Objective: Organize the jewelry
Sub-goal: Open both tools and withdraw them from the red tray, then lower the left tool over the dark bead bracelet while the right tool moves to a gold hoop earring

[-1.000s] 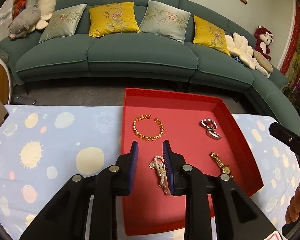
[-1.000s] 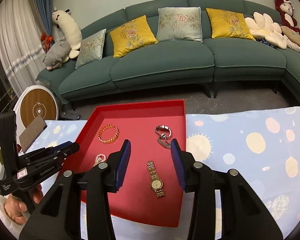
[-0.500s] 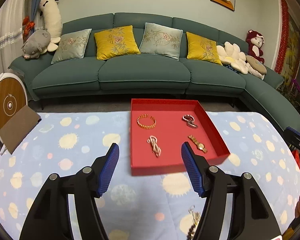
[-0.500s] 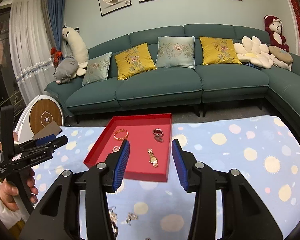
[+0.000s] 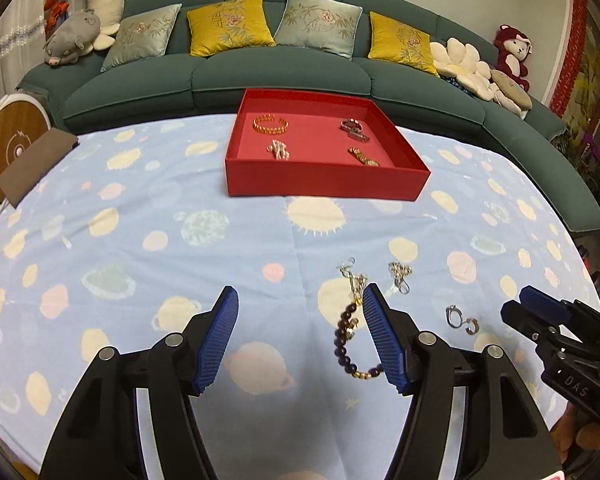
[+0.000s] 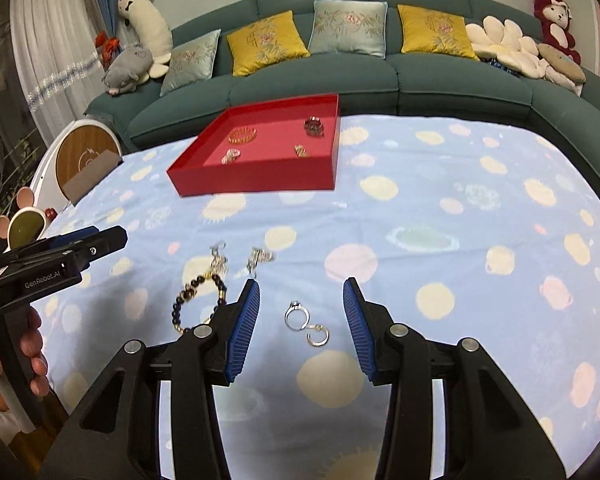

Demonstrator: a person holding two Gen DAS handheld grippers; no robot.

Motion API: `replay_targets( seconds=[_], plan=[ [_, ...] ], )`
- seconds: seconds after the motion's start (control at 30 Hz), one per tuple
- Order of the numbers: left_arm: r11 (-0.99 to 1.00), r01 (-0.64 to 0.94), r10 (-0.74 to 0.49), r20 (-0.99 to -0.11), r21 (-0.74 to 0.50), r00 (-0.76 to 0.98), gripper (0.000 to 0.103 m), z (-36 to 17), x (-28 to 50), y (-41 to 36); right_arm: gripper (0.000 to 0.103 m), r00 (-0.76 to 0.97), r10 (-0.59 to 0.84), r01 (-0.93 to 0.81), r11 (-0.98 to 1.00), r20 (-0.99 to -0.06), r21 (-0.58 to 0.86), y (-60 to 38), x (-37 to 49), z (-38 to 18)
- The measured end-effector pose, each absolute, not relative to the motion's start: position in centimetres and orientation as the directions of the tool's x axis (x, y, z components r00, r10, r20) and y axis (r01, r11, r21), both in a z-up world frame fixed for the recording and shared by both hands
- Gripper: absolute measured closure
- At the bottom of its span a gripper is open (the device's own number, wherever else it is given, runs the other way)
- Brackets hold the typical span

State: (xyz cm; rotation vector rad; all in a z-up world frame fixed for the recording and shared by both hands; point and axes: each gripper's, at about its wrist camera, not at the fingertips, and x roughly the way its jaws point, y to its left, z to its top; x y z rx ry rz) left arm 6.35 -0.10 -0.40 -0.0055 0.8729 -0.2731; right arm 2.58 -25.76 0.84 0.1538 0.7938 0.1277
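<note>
Fingers of the left gripper (image 5: 300,340) stand apart and empty above the cloth (image 5: 140,208), having just opened; a bead bracelet (image 5: 350,340) lies lower right. Right gripper (image 6: 300,326) gapes over two rings (image 6: 306,322). Upper centre, the red tray (image 5: 320,180) holds four pieces.

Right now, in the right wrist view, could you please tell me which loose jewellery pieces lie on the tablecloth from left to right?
Dark beaded bracelet → silver chain piece → second silver chain piece → silver ring → small silver hoop earring.
</note>
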Motion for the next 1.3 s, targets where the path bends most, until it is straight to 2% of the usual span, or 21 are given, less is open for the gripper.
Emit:
replay_targets(
  seconds=[0.43,0.6,0.7,0.77,0.87,1.13,1.3],
  plan=[
    [0.948,0.287,-0.269,-0.821,-0.134,0.504,0.041,-5.6,6.3,-2.4,0.061,0.654,0.172,-0.049,0.981,-0.736,0.186,-24.8,2.4,-1.7],
    [0.950,0.288,-0.258,-0.818,-0.119,0.514,0.049,-6.2,6.4,-2.9,0.061,0.655,0.177,-0.042,0.979,-0.735,0.198,-25.1,2.5,-1.7],
    [0.950,0.296,-0.251,-0.811,-0.100,0.529,0.057,-6.3,6.4,-3.1,0.061,0.658,0.180,-0.040,0.978,-0.732,0.205,-25.3,2.5,-1.5],
    [0.949,0.303,-0.245,-0.804,-0.086,0.542,0.072,-6.4,6.3,-3.2,0.061,0.659,0.179,-0.036,0.977,-0.730,0.208,-25.4,2.4,-1.5],
    [0.946,0.315,-0.246,-0.799,-0.075,0.549,0.077,-6.4,6.2,-3.4,0.061,0.661,0.182,-0.031,0.976,-0.728,0.216,-25.6,2.5,-1.4],
    [0.935,0.349,-0.260,-0.796,-0.065,0.547,0.078,-6.4,5.1,-3.6,0.061,0.666,0.193,-0.031,0.972,-0.721,0.232,-25.8,2.5,-1.2],
    [0.936,0.334,-0.283,-0.800,-0.110,0.529,0.078,-6.2,5.2,-2.8,0.061,0.656,0.213,-0.049,0.969,-0.724,0.240,-25.2,2.7,-1.4]
  ],
)
